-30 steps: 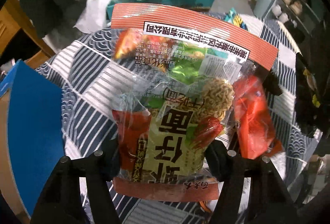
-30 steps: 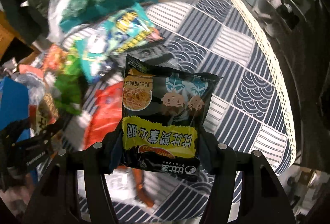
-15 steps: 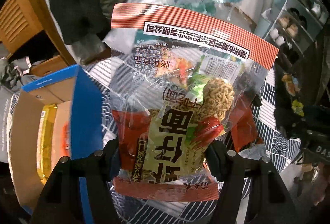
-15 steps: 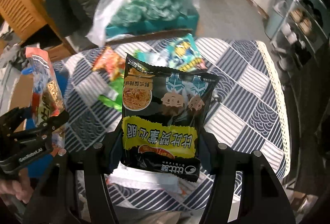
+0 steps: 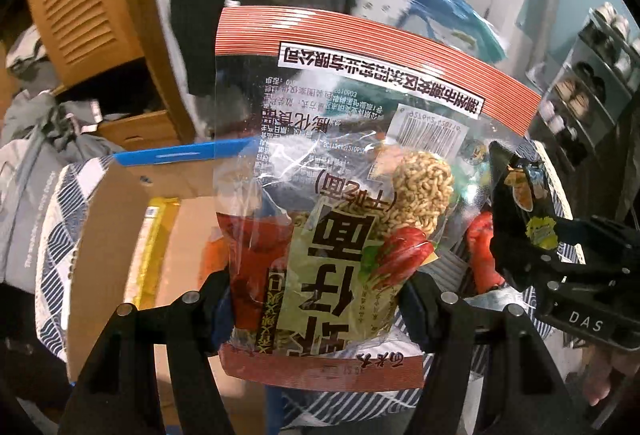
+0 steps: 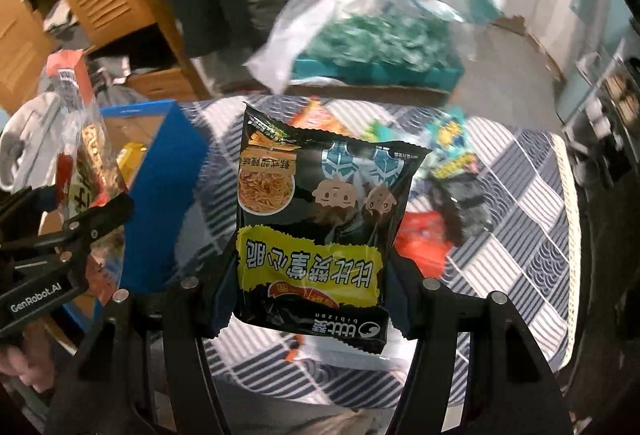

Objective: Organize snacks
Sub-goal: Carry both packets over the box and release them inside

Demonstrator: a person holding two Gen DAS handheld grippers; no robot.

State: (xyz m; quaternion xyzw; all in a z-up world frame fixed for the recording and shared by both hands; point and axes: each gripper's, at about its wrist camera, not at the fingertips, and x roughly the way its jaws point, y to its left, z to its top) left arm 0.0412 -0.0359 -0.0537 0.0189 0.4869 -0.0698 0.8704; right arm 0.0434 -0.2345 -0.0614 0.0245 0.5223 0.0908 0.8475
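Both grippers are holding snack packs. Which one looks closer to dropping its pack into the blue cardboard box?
Probably left: its noodle bag hangs beside the open box, while the right's black packet hangs over the table.

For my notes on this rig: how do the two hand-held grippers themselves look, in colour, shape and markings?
Both are matte black. The left hand-held gripper and the right hand-held gripper each have two angular fingers with round silver screws and dark blue pads. In the other camera's view, the left body reads "GenRobot.AI" in white and the right body reads "DAS". No cables or sleeves are visible.
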